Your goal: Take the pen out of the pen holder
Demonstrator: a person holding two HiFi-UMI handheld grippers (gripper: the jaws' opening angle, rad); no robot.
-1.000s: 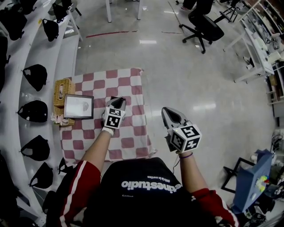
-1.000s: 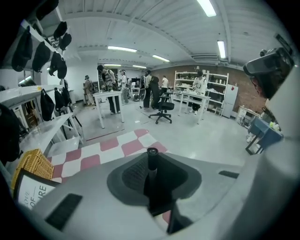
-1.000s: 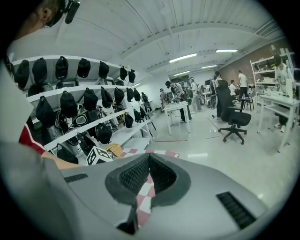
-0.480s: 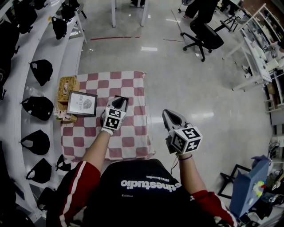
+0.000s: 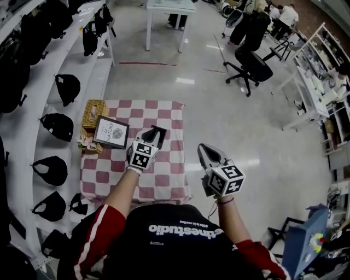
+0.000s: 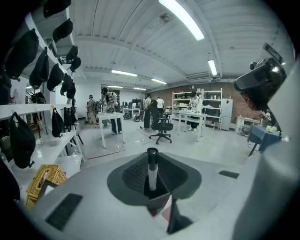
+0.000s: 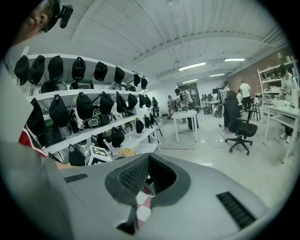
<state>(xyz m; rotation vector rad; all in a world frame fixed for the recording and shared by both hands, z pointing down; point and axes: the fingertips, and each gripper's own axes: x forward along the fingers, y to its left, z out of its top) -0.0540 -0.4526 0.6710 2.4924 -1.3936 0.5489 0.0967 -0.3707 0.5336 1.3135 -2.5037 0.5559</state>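
Note:
A pen (image 6: 152,169) with a white barrel and black cap stands upright between my left gripper's (image 6: 153,185) ribbed pads, which are shut on it. In the head view the left gripper (image 5: 149,135) hovers over the red-and-white checked cloth (image 5: 164,183). The black square pen holder (image 5: 159,132) shows just off its fingertips. The left gripper view has a dark box edge (image 6: 158,202) right under the pen; whether the pen's lower end is still inside it is hidden. My right gripper (image 5: 204,150) hangs past the table's right edge, above the floor. It (image 7: 149,185) is shut with nothing in it.
A wicker basket (image 5: 94,111) and a framed picture (image 5: 111,132) sit at the cloth's left side. Curved white shelves with black caps (image 5: 60,87) run along the left. An office chair (image 5: 252,65) and a white table (image 5: 167,8) stand farther off on the shiny floor.
The left gripper has risen with the pen still clamped, drifting right, away from the framed picture. The right gripper has lifted a little. The head view has tilted up and shows more of the room.

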